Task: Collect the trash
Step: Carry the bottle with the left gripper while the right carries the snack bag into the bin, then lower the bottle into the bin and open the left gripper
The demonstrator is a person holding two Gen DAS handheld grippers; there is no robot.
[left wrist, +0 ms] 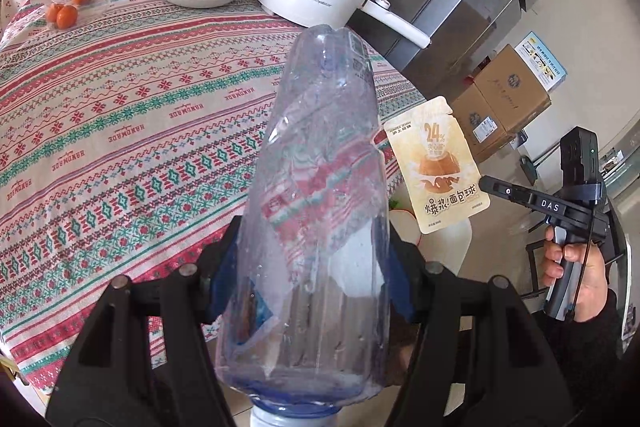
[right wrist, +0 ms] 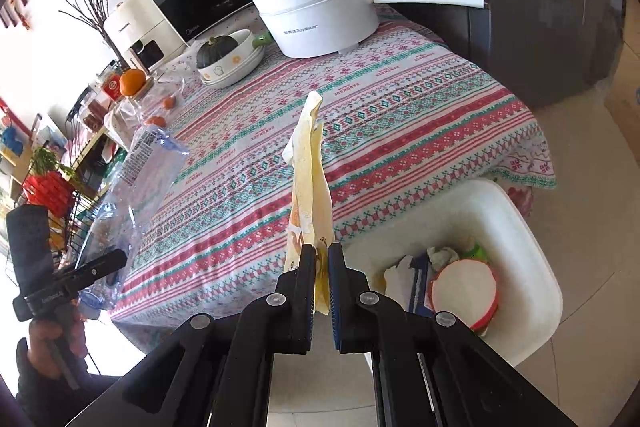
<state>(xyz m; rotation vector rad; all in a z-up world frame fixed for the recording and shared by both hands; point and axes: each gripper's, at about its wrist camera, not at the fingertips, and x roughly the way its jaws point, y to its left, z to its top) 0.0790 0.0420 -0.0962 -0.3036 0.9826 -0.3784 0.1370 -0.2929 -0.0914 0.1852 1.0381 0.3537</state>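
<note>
Holding a crushed clear plastic bottle [left wrist: 320, 187], the left gripper [left wrist: 316, 279] clamps its 2 fingers against the bottle's sides, above the patterned desk [left wrist: 120, 131] near its right edge. The right gripper [right wrist: 319, 267] is pressed together, pinching the bottom of a yellow snack wrapper [right wrist: 310, 179] that stands upright, just past the desk's near edge. A white bin [right wrist: 520, 227] sits on the floor beside that edge, with a tissue and a red-rimmed lid inside. A white pot [right wrist: 320, 15] stands at the desk's far edge.
</note>
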